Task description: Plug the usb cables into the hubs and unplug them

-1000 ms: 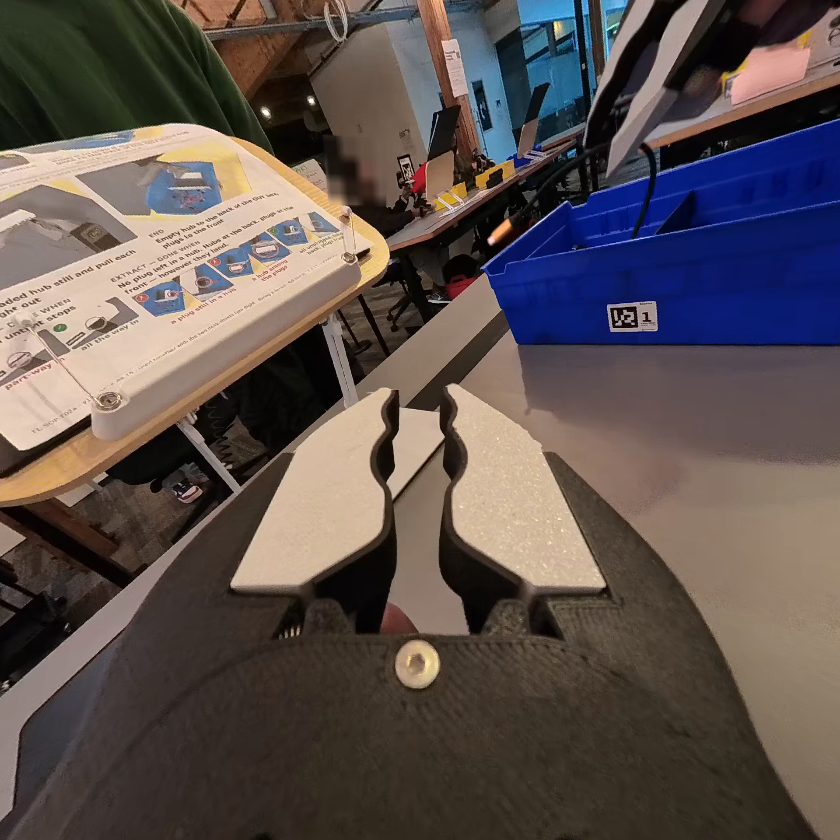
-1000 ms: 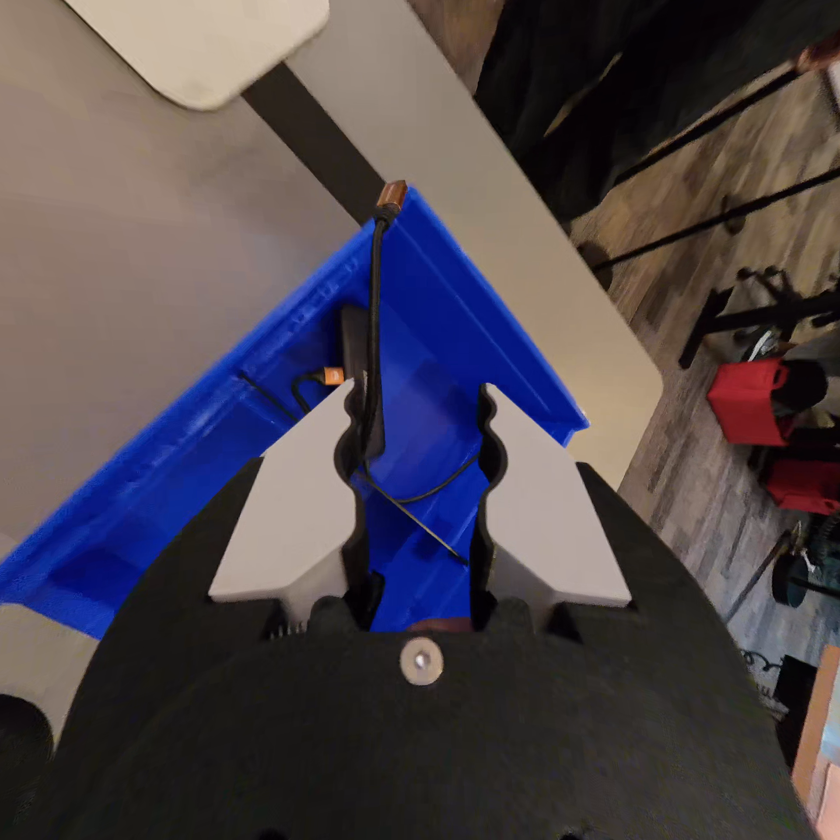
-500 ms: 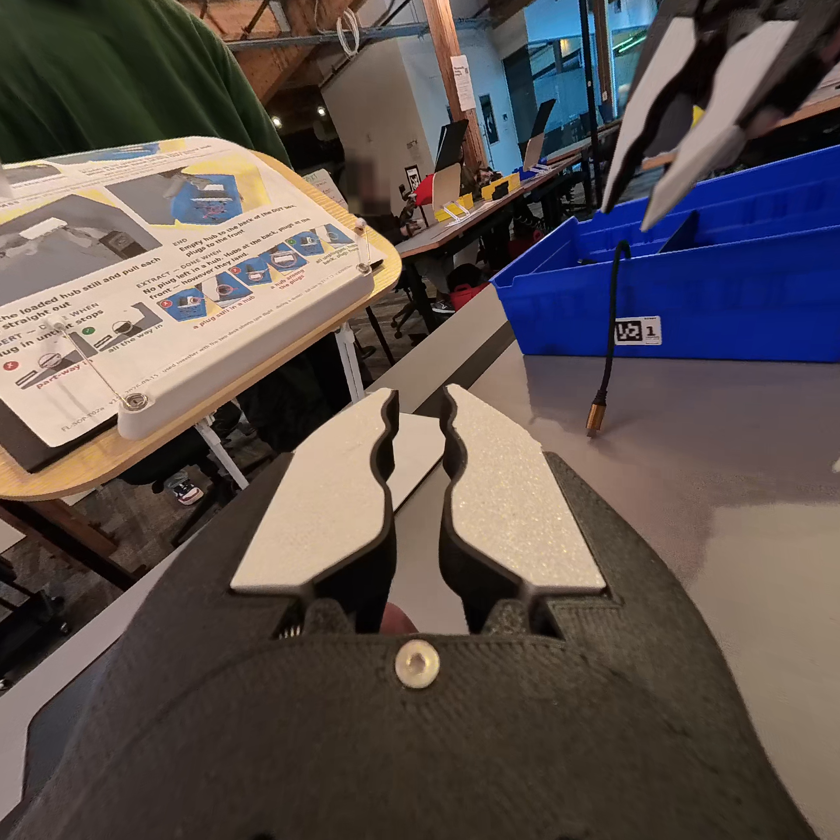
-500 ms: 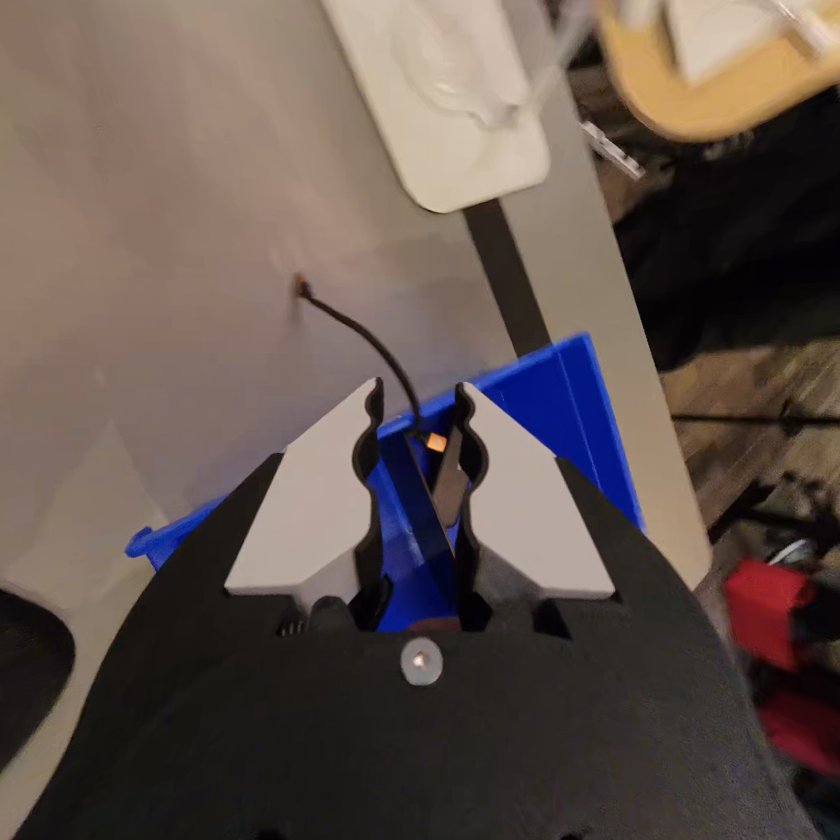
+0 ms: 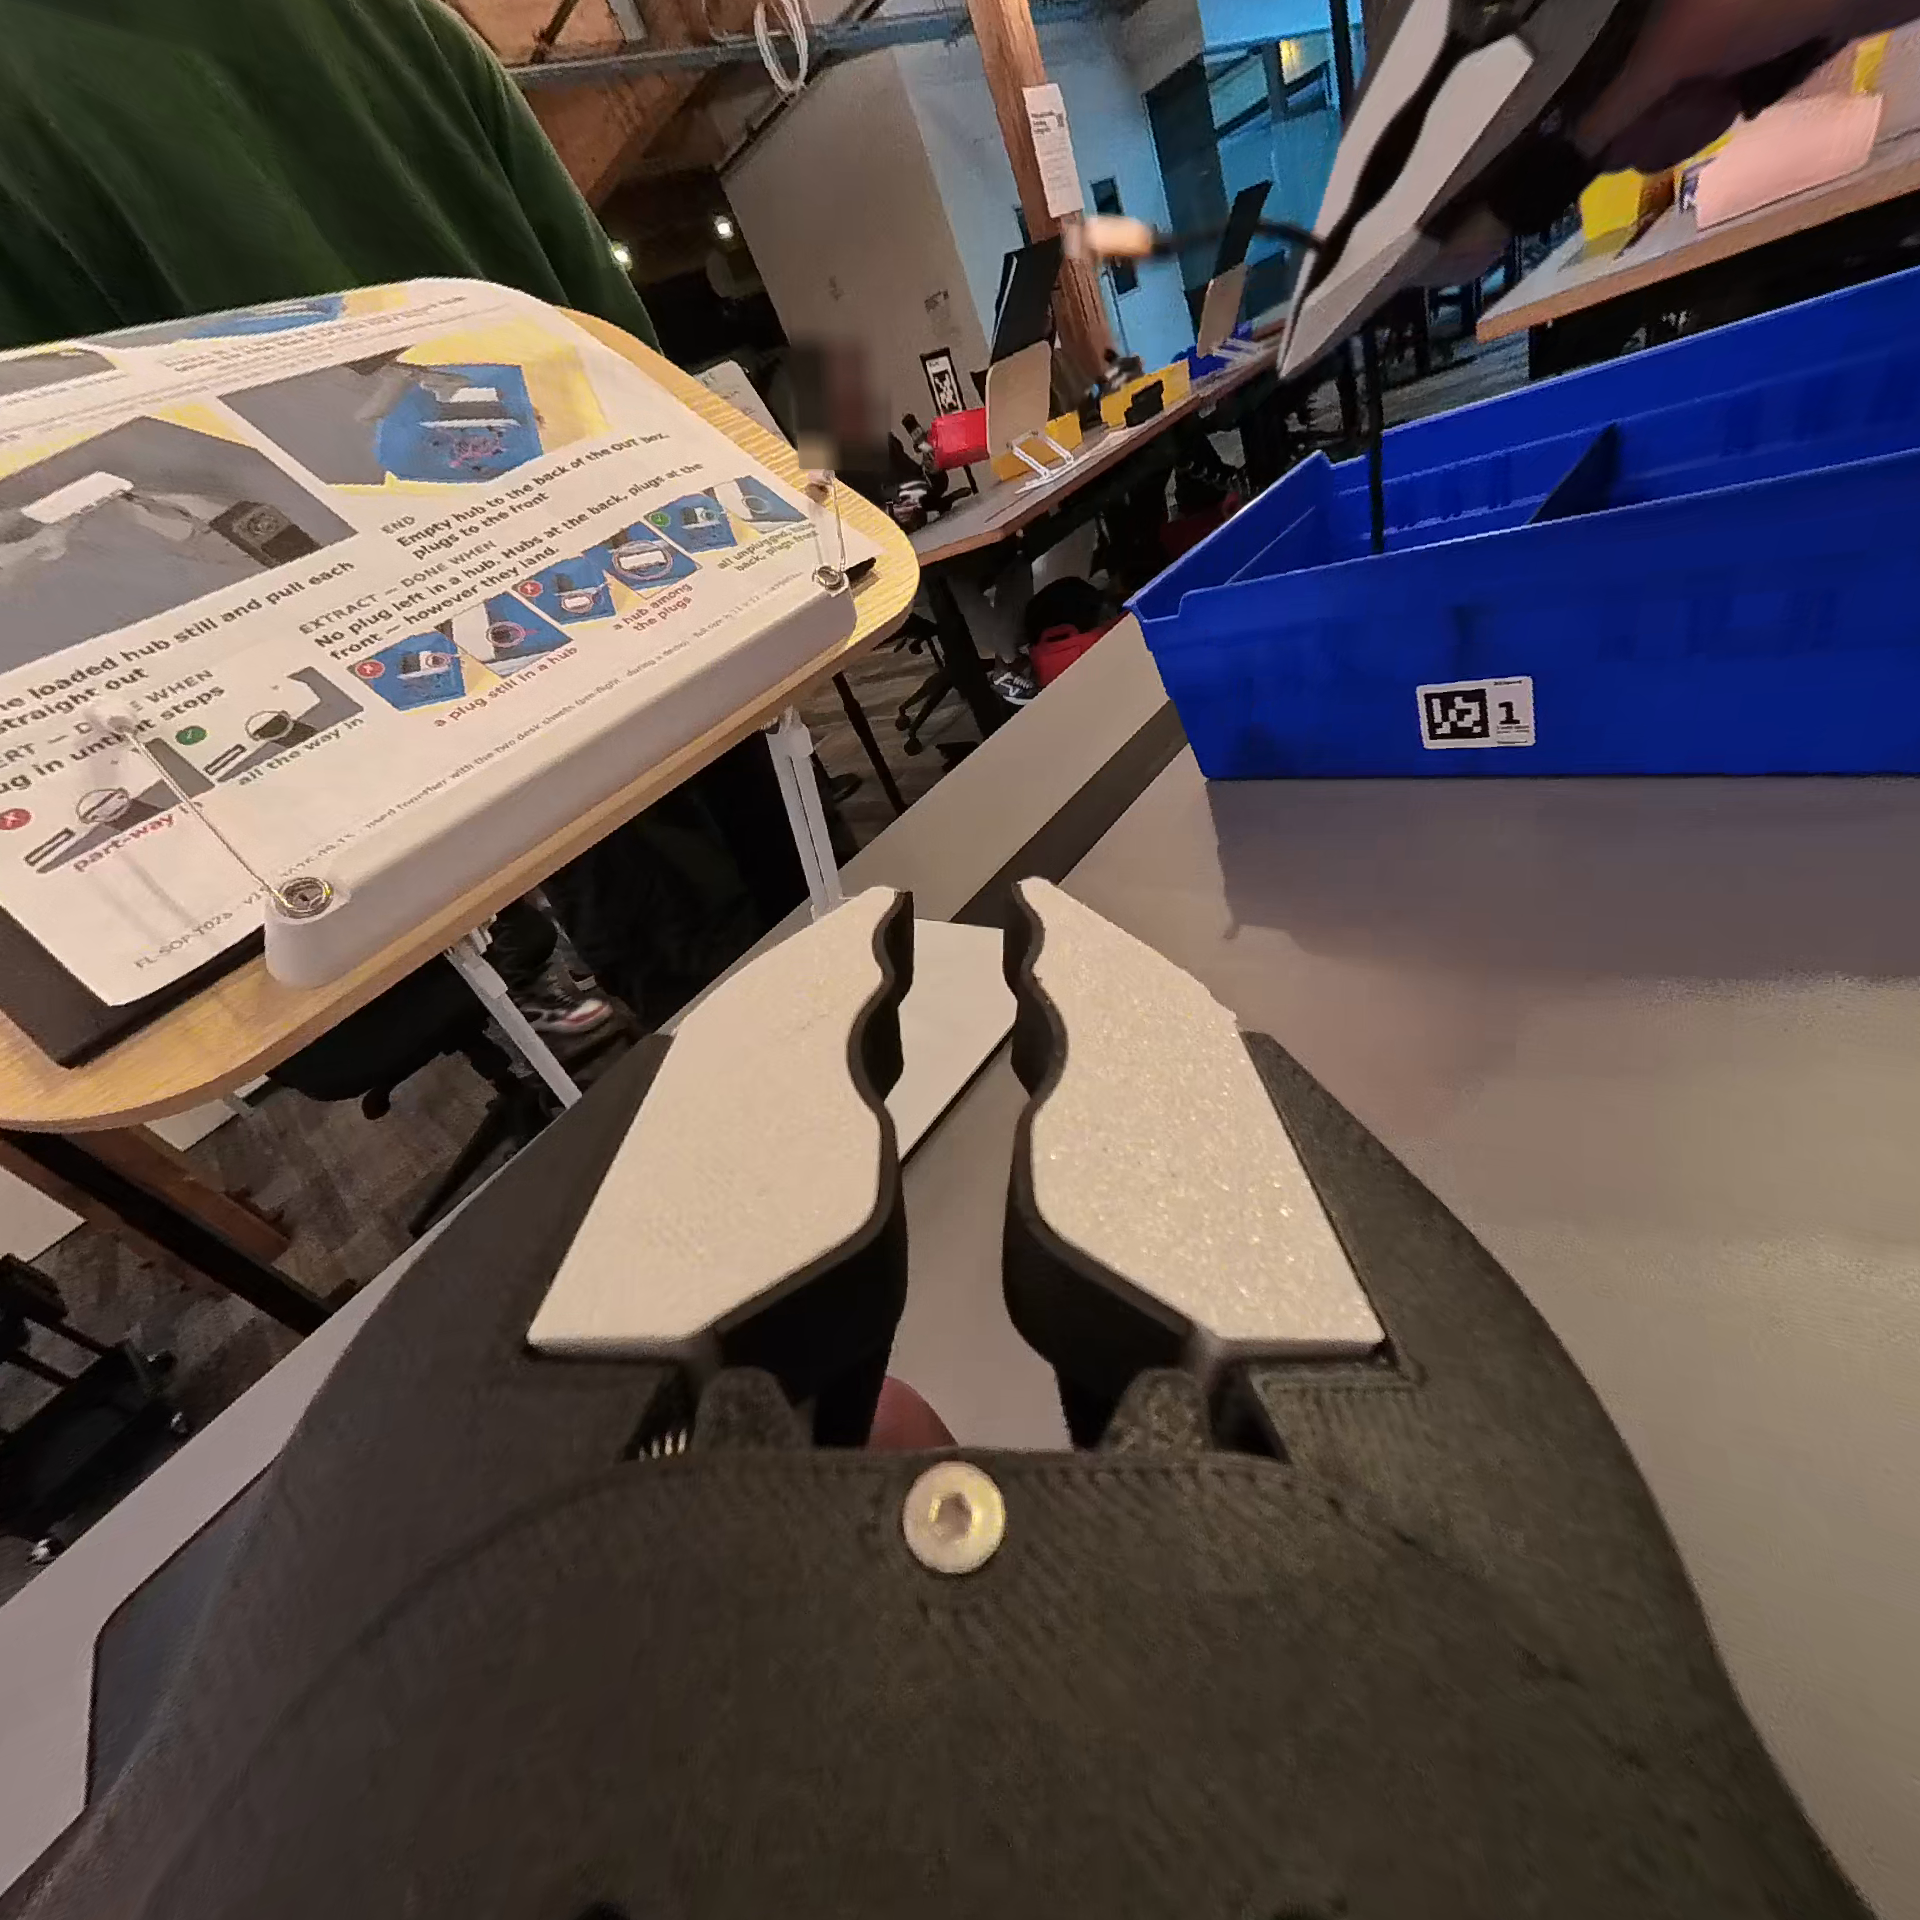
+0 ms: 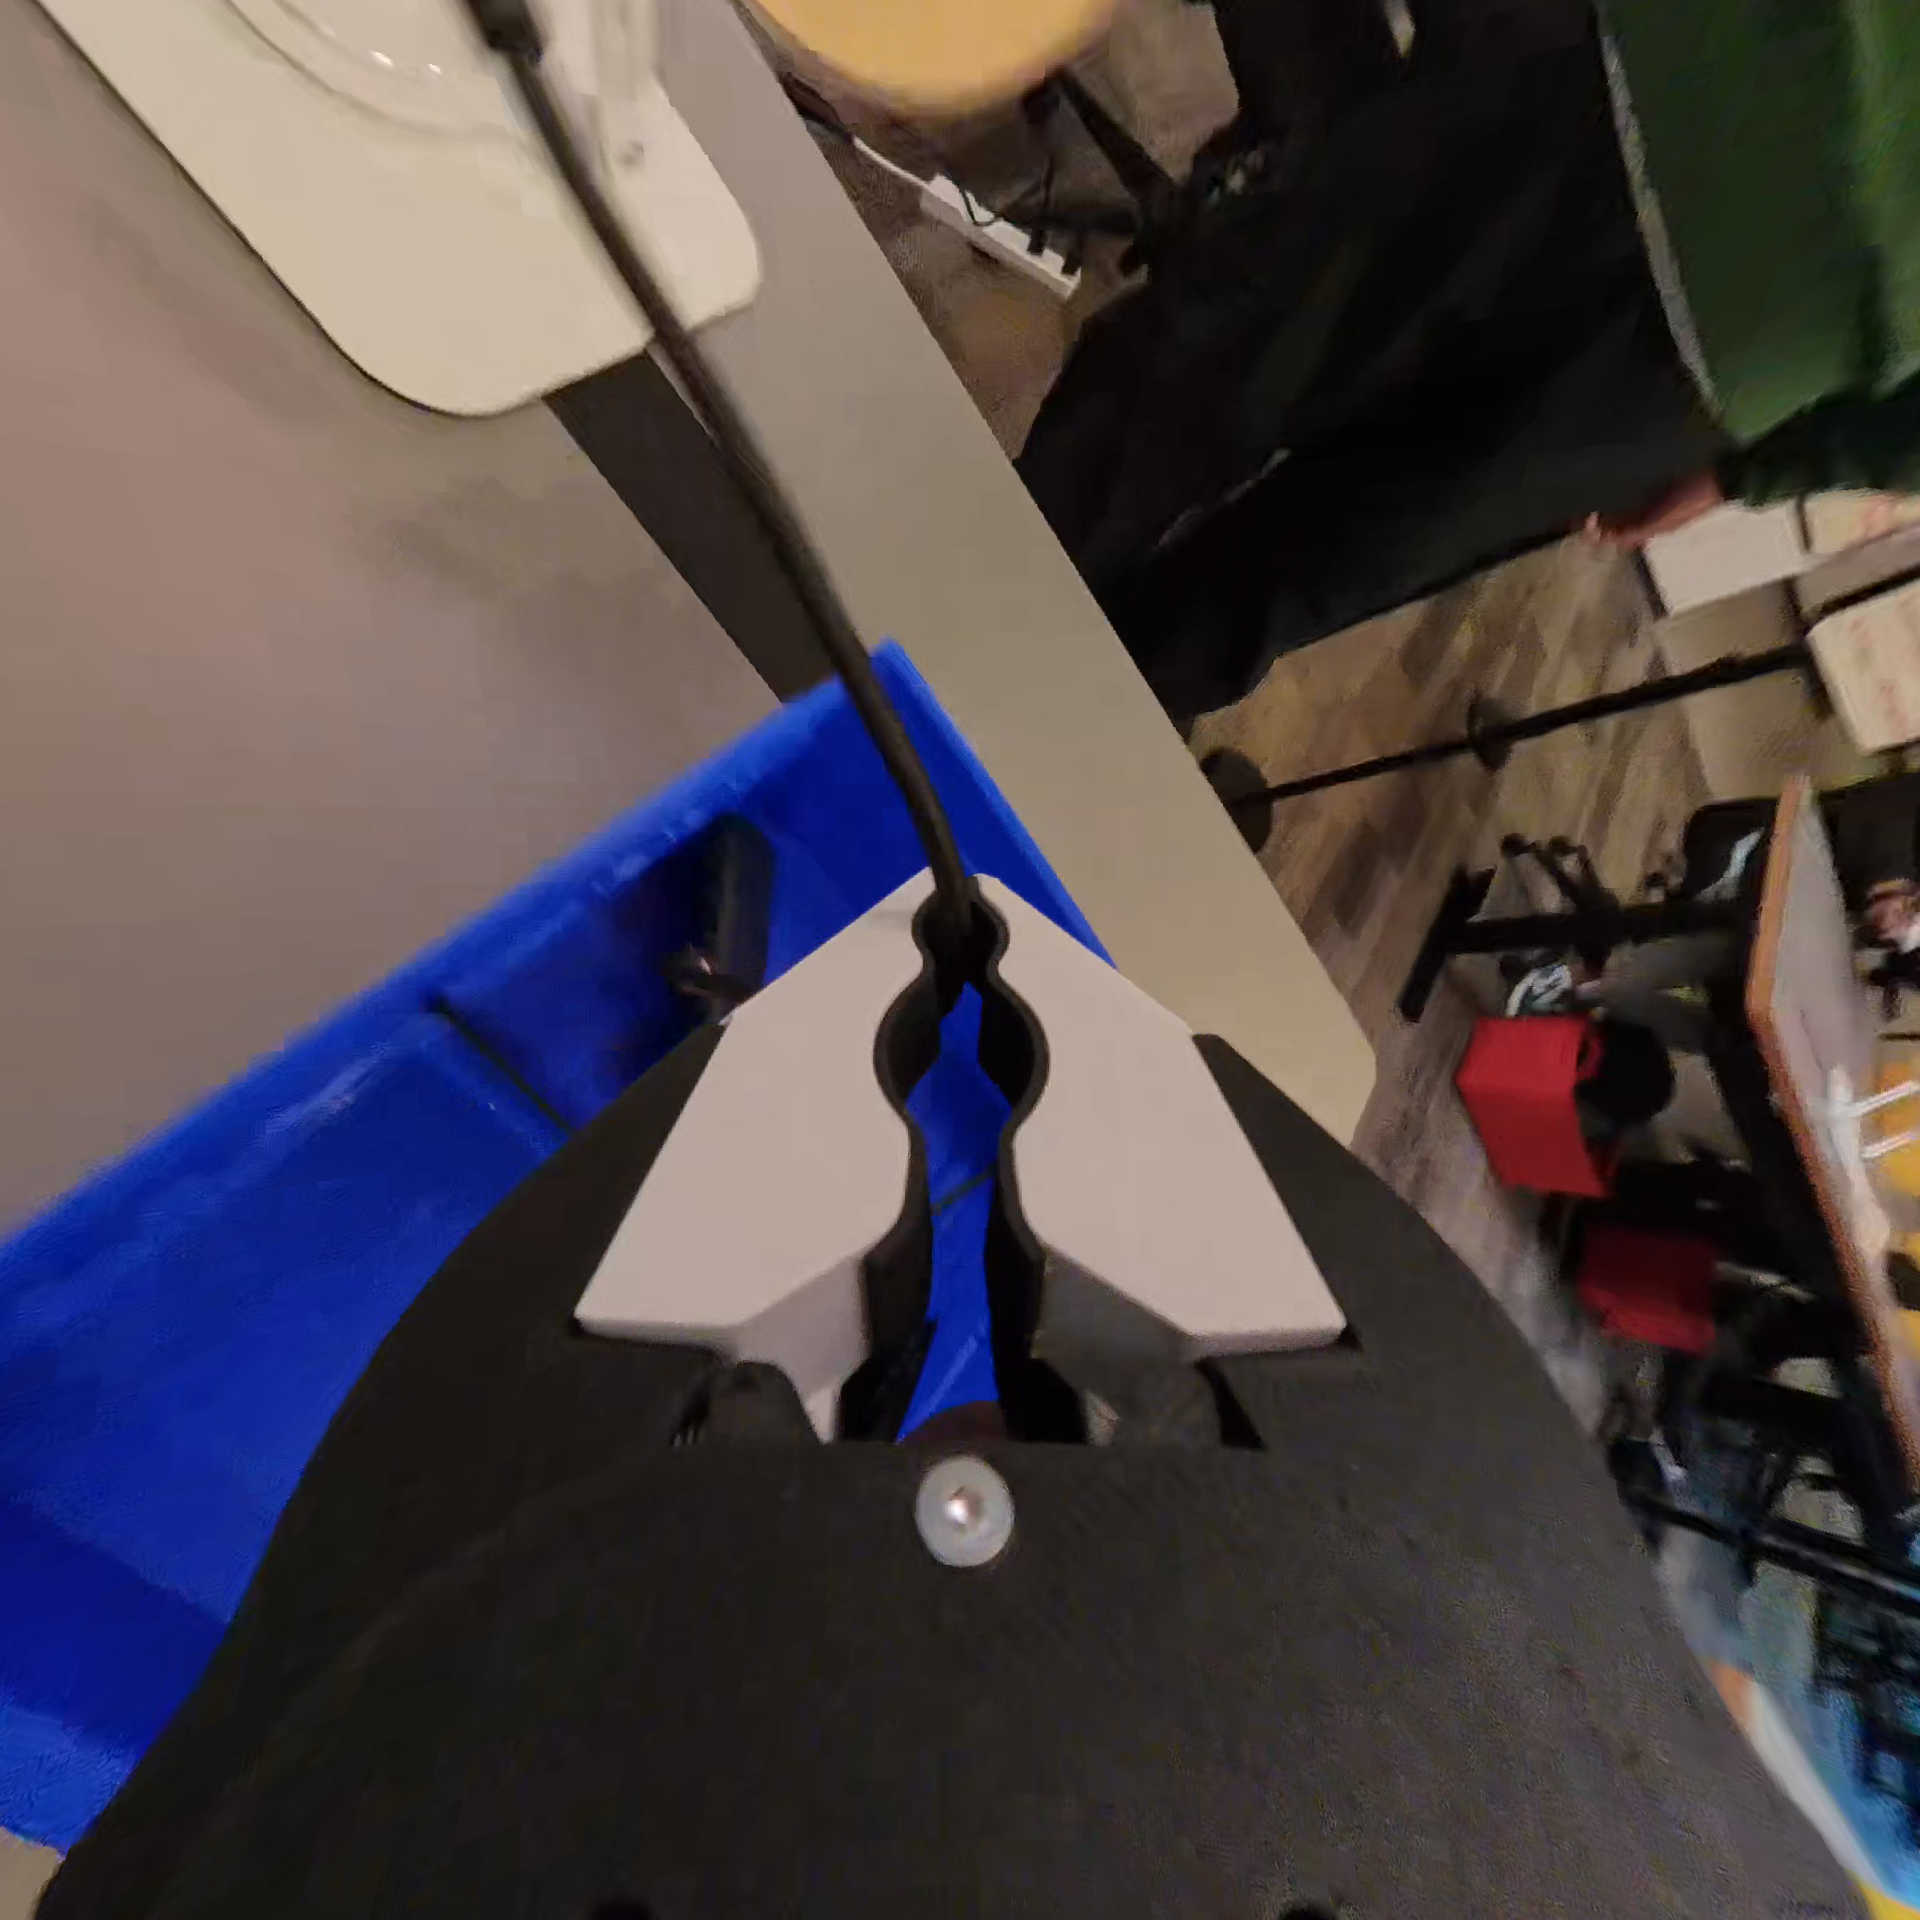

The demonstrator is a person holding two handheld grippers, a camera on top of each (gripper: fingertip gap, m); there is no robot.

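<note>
my right claw (image 6: 961,940) clenched on usb cable (image 6: 665,312), running toward frame top | hub (image 6: 732,904) in blue bin (image 6: 312,1122), left-centre | left claw (image 5: 956,935) slightly parted, empty

1. The black USB cable (image 6: 727,436) runs off the right wrist view's top edge, so its plug end is cut off there.
2. In the left wrist view the plug (image 5: 1117,237) is blurred.
3. The blue bin (image 5: 1558,623) is cut by the right edge.
4. The dark object in the bin (image 6: 740,904) is too blurred to identify.
</note>
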